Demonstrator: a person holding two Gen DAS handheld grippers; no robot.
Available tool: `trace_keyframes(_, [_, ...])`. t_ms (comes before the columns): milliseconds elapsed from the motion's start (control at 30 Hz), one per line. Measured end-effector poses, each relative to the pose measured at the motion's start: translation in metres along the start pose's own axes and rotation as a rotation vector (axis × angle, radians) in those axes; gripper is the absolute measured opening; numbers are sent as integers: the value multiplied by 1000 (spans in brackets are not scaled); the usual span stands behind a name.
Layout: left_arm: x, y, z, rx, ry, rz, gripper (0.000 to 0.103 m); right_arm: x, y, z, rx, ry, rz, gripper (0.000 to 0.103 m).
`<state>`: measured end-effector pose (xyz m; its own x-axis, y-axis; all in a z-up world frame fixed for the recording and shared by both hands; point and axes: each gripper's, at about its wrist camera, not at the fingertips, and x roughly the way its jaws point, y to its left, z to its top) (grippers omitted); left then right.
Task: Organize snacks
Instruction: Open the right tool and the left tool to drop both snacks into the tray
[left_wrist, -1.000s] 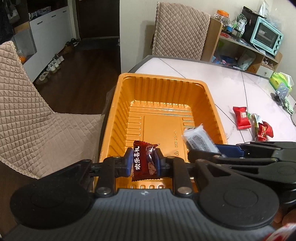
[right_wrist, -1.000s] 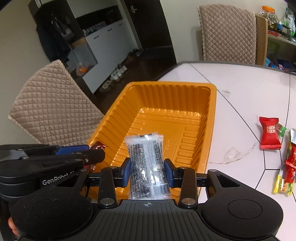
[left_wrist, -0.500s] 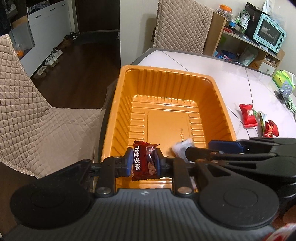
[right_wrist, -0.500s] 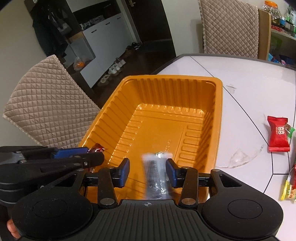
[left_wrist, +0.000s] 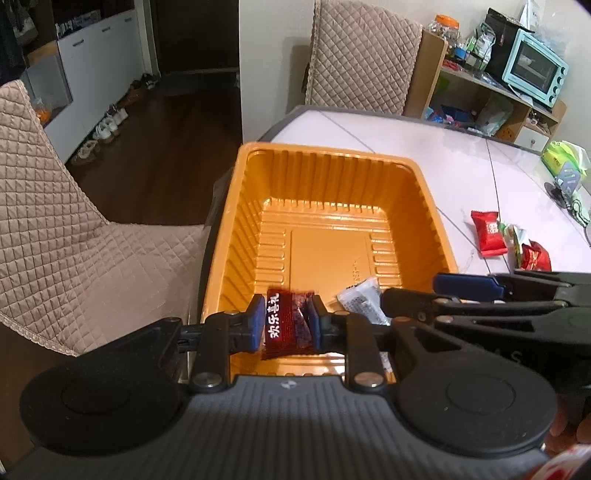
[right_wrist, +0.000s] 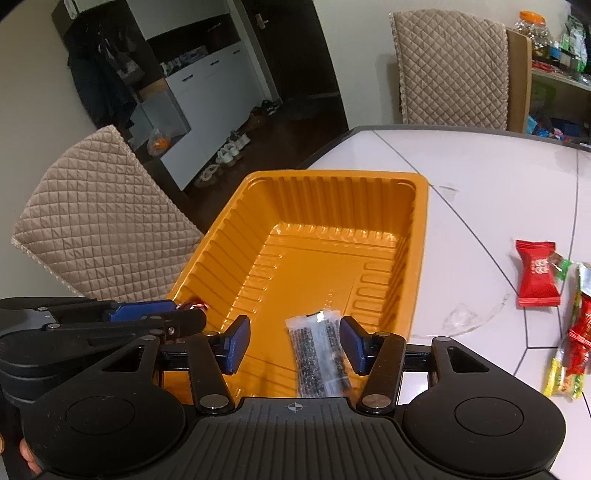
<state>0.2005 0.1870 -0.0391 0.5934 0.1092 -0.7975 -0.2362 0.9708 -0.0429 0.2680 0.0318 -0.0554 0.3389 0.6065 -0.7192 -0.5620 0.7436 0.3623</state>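
Observation:
An orange plastic tray (left_wrist: 325, 173) (right_wrist: 229, 243) sits at the table's near-left corner. My left gripper (left_wrist: 286, 324) is shut on a dark red candy packet (left_wrist: 290, 323) over the tray's near end. My right gripper (right_wrist: 293, 345) is open, its blue pads apart, and a clear packet of dark seeds (right_wrist: 319, 354) lies in the tray between them; the same packet shows in the left wrist view (left_wrist: 364, 301). The right gripper's fingers (left_wrist: 469, 286) reach in from the right there. The left gripper's fingers (right_wrist: 144, 310) show at the left of the right wrist view.
Loose snacks lie on the white table right of the tray: a red packet (left_wrist: 488, 232) (right_wrist: 537, 273), other red and green ones (left_wrist: 532, 253) (right_wrist: 580, 321), a yellow one (right_wrist: 563, 376). Quilted chairs stand at left (left_wrist: 55, 229) and behind (left_wrist: 364, 59). A shelf with an oven (left_wrist: 533, 72) is far right.
My right gripper opened and let go of the clear seed packet, which dropped into the tray. My left gripper still holds the dark red candy; both views rose slightly over the tray.

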Motion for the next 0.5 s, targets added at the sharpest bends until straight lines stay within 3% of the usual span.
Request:
trace_keyframes(167, [-11, -5, -2, 11, -24, 18, 33, -21, -6, -6, 13, -28, 1, 67])
trace_keyframes(500, [-51, -11, -24, -12, -40, 27, 38, -67, -19, -30, 54, -63, 12, 71])
